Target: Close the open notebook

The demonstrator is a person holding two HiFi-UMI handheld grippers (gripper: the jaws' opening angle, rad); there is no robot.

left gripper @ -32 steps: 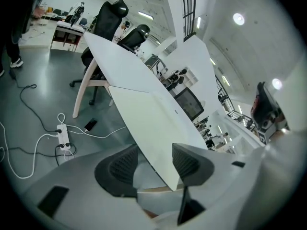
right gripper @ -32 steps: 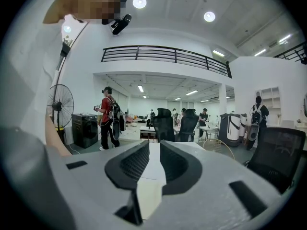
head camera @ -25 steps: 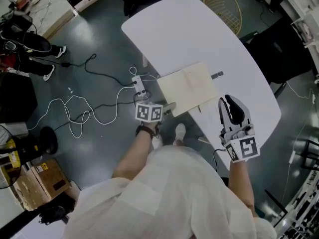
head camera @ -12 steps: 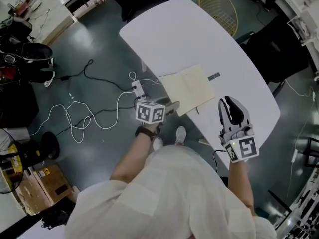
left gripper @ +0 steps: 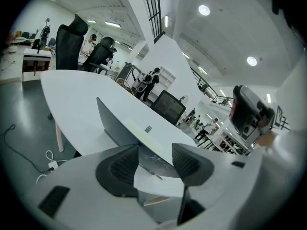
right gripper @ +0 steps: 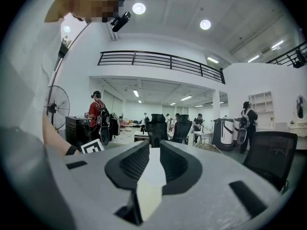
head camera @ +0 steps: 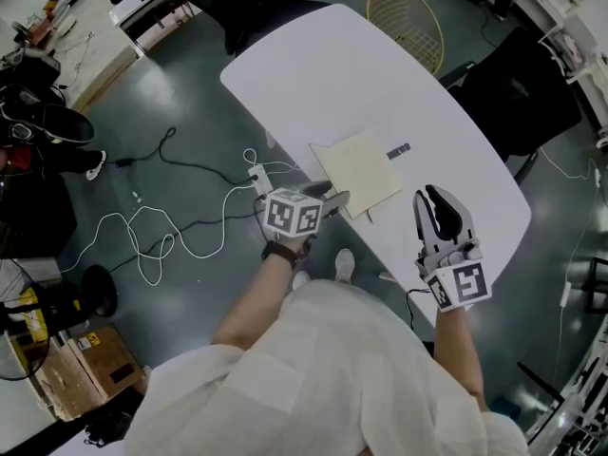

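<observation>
The notebook (head camera: 366, 174) lies near the front-left edge of the white table (head camera: 313, 74), its cream pages showing. My left gripper (head camera: 334, 200) is at the notebook's near left corner. In the left gripper view the grey cover (left gripper: 117, 126) stands raised at a slant and runs in between the jaws of the left gripper (left gripper: 156, 159), which is shut on it. My right gripper (head camera: 437, 202) hovers over the table to the right of the notebook, shut and empty. In its own view the right gripper (right gripper: 154, 162) looks out over the room, with no notebook in sight.
A small grey tag (head camera: 399, 150) lies just beyond the notebook. A wicker basket (head camera: 404, 22) stands past the table's far end and a black chair (head camera: 518, 93) at its right. White cables (head camera: 180, 226) and a power strip (head camera: 258, 179) lie on the floor to the left.
The notebook looks narrower than a second ago as its left cover folds up and rightward. My left gripper has moved slightly up and right with it. The right gripper has stayed put.
</observation>
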